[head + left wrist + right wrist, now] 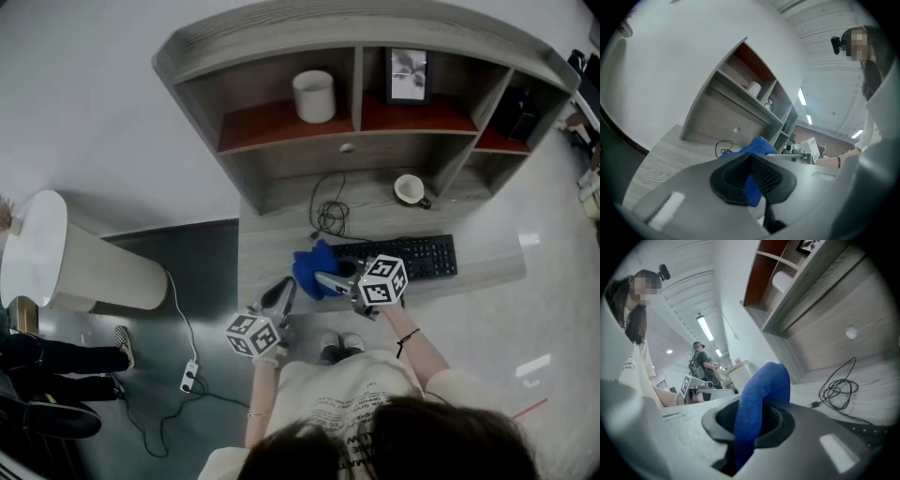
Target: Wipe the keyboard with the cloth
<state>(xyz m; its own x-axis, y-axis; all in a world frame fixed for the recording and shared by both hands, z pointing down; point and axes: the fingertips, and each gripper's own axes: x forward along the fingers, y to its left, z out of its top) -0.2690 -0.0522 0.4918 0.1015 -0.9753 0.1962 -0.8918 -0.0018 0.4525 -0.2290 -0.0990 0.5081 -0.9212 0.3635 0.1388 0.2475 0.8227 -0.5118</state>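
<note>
A blue cloth (pixel 309 267) is bunched at the left end of the black keyboard (pixel 417 256) on the grey desk (pixel 272 248). My left gripper (pixel 281 295) reaches the cloth from the near left, and my right gripper (pixel 330 280) from the right. In the left gripper view the left gripper (pixel 751 176) is shut, with a strip of the cloth (pixel 759 146) pinched between its pads. In the right gripper view the right gripper (pixel 750 423) is shut on a thick fold of the cloth (pixel 764 390), and a dark corner of the keyboard (pixel 869 430) shows low right.
A coiled black cable (pixel 330 217) lies behind the cloth. A mug (pixel 410 190) stands under the hutch, with a white cup (pixel 314 96) and a picture frame (pixel 409 75) on its shelves. A white bin (pixel 75 258) and a power strip (pixel 189 377) are on the floor to the left.
</note>
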